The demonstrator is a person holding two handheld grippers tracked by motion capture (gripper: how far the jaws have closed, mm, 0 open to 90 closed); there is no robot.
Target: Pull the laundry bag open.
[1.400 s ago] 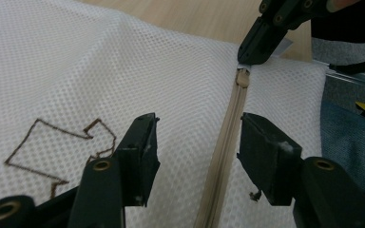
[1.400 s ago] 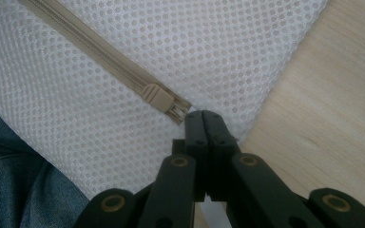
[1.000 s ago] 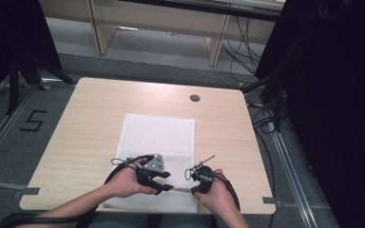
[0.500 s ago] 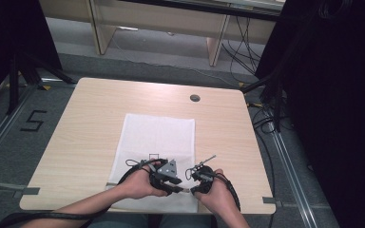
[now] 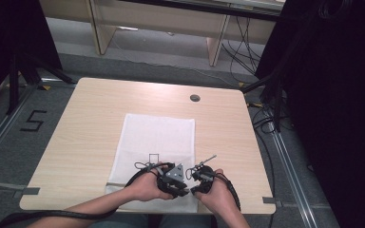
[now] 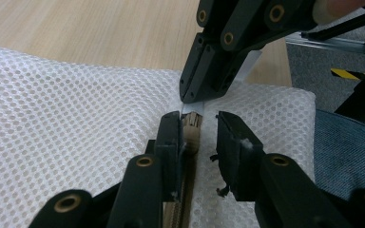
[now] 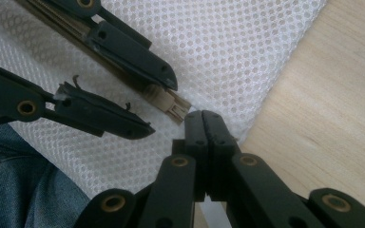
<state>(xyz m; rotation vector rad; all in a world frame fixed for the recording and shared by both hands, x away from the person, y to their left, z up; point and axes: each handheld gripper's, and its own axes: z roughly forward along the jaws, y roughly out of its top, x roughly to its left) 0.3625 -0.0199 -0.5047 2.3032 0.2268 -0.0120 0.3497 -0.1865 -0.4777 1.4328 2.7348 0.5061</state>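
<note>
At a light wooden table (image 5: pixel 90 123) in a cable-strewn workroom, a white mesh bag (image 5: pixel 157 137) lies flat near the front edge. At the bag's near right corner, the right gripper (image 7: pixel 203 118) is clamped shut on a thin white tab at the bag's edge. The left gripper (image 6: pixel 198 133), just beside it, has been closing its jaws around the tan zipper end (image 6: pixel 191 129); one jaw touches it, the other stands apart.

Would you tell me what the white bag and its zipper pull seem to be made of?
The mesh bag looks like white synthetic netting, with regular small holes and a slight sheen. The zipper pull looks like matte tan plastic, though that is less certain.
</note>
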